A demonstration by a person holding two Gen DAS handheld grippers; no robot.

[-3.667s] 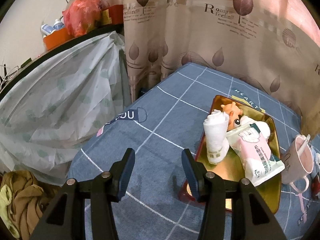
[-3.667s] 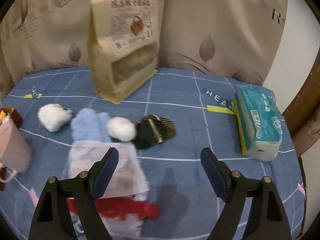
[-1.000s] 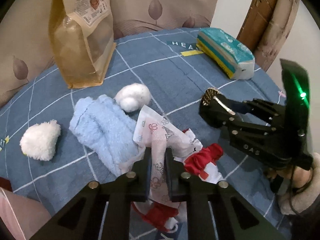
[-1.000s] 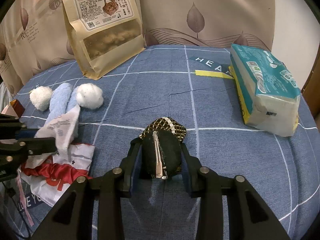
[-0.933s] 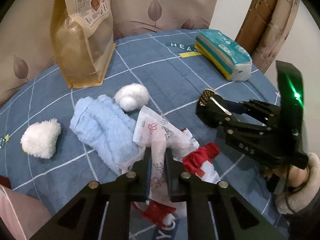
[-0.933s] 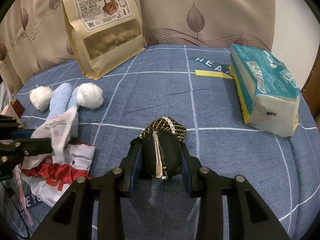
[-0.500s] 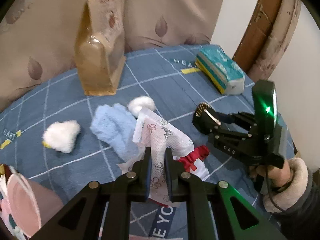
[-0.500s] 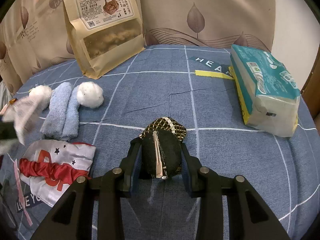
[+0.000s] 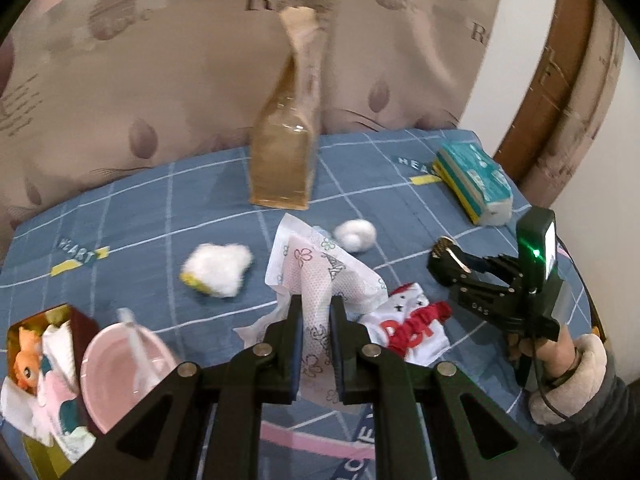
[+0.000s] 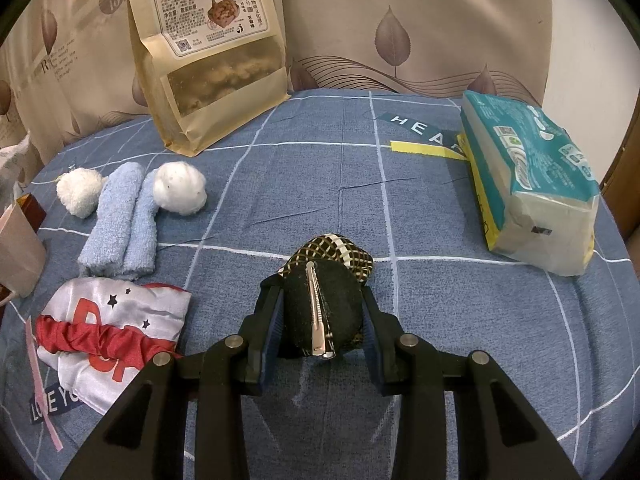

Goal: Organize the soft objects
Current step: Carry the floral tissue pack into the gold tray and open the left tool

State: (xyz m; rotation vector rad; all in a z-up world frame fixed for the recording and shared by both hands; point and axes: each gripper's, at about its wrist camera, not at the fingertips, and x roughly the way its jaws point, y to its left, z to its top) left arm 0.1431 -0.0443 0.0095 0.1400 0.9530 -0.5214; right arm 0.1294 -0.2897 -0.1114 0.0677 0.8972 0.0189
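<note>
A white floral-printed cloth (image 9: 320,276) hung crumpled, pinched above the bedspread. A black pouch (image 10: 326,304) with a checked edge and metal clip sat clamped. Folded blue towel (image 10: 120,226), two white puffs (image 10: 180,188) and a red-and-white garment (image 10: 108,332) lay flat — close together.

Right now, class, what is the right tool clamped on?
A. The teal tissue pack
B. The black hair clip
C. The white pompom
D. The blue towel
B. In the right wrist view the right tool is shut on the black hair clip, whose metal clasp faces up; the tissue pack, towel and pompom lie apart on the cloth.
</note>
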